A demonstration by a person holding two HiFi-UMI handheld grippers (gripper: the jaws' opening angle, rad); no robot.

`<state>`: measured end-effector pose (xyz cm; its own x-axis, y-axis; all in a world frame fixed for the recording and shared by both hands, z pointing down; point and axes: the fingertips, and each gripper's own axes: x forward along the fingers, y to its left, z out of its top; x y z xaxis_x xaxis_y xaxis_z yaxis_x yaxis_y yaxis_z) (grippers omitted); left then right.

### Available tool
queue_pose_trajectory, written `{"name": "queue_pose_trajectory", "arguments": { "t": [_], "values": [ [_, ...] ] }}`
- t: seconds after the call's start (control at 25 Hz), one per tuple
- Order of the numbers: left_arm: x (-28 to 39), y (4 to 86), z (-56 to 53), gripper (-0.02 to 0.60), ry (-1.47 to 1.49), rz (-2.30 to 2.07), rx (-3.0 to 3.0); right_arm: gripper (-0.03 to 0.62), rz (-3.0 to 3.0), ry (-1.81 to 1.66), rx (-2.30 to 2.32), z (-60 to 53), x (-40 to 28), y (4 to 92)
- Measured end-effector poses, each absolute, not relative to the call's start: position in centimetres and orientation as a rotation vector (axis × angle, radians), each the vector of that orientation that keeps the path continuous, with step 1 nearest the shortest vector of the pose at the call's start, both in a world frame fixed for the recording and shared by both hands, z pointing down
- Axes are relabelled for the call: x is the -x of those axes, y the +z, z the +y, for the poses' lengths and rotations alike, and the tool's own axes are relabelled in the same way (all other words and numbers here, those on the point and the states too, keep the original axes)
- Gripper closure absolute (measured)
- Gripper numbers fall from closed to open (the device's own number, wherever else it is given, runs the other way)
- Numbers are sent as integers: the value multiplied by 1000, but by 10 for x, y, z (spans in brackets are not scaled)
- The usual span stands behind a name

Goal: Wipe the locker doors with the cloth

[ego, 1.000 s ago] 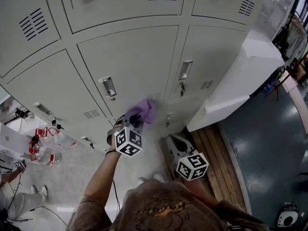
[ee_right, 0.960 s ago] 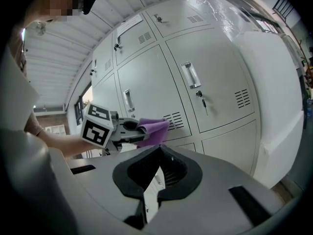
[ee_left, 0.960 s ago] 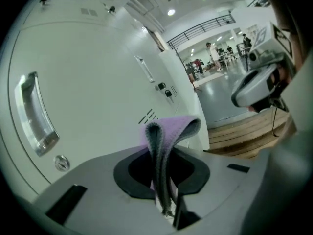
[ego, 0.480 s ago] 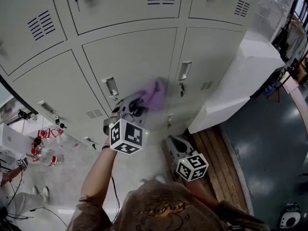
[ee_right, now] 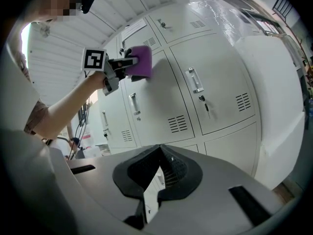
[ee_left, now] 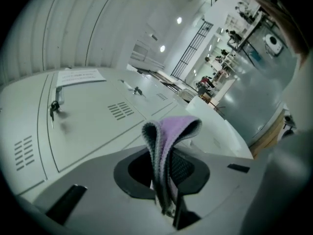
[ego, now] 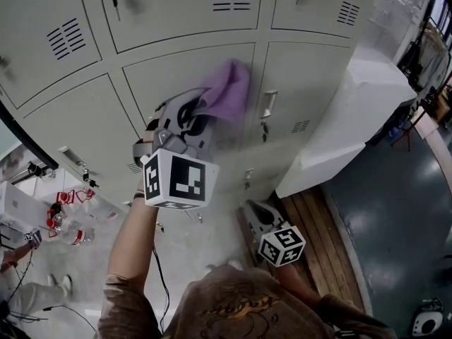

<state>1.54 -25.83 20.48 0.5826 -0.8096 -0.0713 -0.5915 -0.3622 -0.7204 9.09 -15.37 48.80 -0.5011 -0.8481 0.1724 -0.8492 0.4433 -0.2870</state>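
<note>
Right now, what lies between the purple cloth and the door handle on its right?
Nothing but bare grey locker doors. The right gripper view shows the cloth and the handle apart, with only plain metal between them.

In the head view, the cloth (ego: 227, 90) and the left gripper (ego: 198, 111) hid part of the middle locker door (ego: 162, 69). The top lockers (ego: 176, 6) were cut off at 12 o'clock. At 10 o'clock in the left gripper view, the paper label (ee_left: 78, 76) was too blurred to read.

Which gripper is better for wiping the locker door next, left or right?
Left. The left gripper is shut on the purple cloth, up at the locker door. The right gripper hangs low and empty.
</note>
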Motion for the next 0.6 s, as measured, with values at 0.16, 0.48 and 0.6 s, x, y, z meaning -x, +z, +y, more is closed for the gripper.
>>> {"name": "queue_pose_trajectory", "arguments": {
  "t": [0.16, 0.48, 0.6],
  "values": [
    [-16, 162, -256, 538, -314, 1127, 2004, 597, -2669, 529, -1563, -153, -92, 486],
    [-19, 109, -245, 538, -276, 1136, 1808, 597, -2678, 517, -1567, -154, -97, 483],
    [-24, 106, -245, 538, -289, 1131, 1782, 597, -2678, 519, -1572, -155, -99, 483]
  ]
}}
